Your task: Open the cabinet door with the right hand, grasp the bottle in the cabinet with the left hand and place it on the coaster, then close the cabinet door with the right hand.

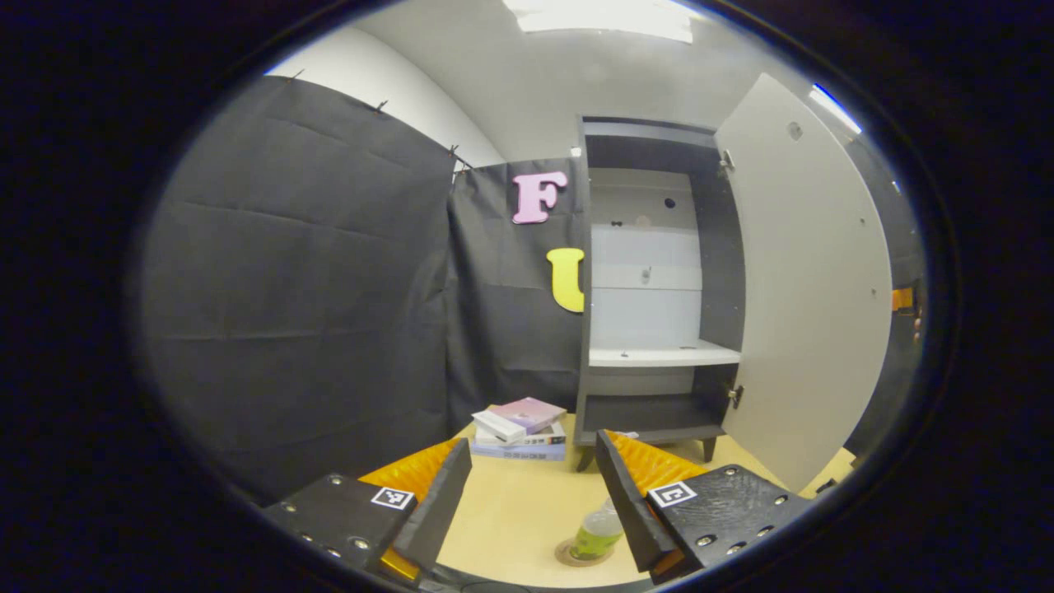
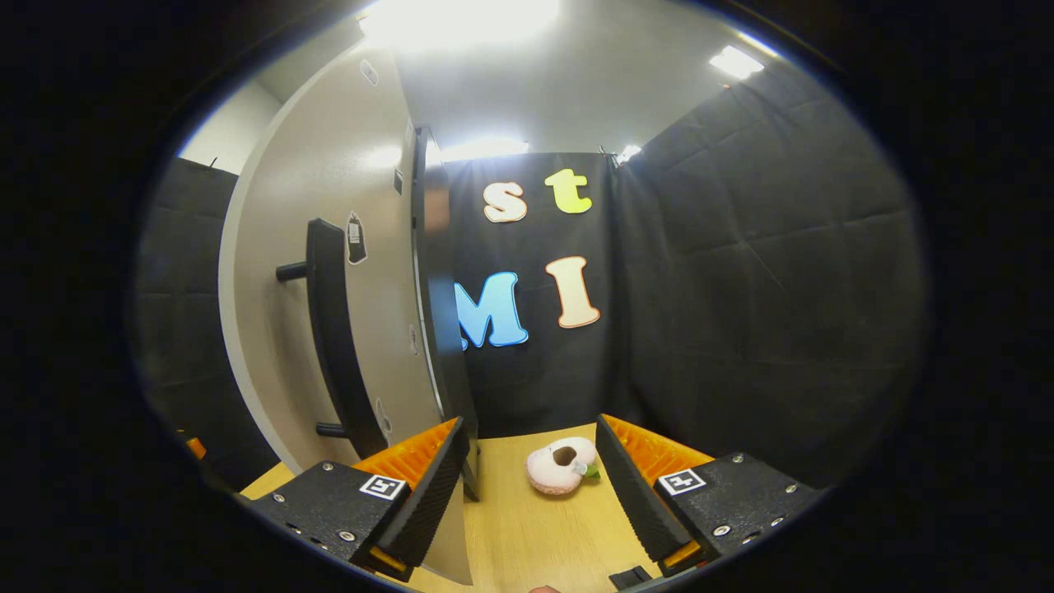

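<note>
Bottle [image 1: 598, 531] on coaster [image 1: 576, 557], near surface [image 1: 519, 511] front edge; cabinet door [image 1: 803, 280] open; left gripper [image 1: 533, 502] and right gripper [image 2: 533, 494] spread, empty.

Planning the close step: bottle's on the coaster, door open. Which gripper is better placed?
Right. The door handle sits just beyond its open fingers; the left gripper hovers over the bottle, facing the cabinet.

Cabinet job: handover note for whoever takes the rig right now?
Left claw: open, holding nothing, just above the bottle.
Right claw: open, empty, beside the outer face of the cabinet door, near its handle.
The bottle stands on the coaster on the table. The cabinet is wide open.
Done: door opened, bottle placed.
Left: close the door with the right claw.
</note>
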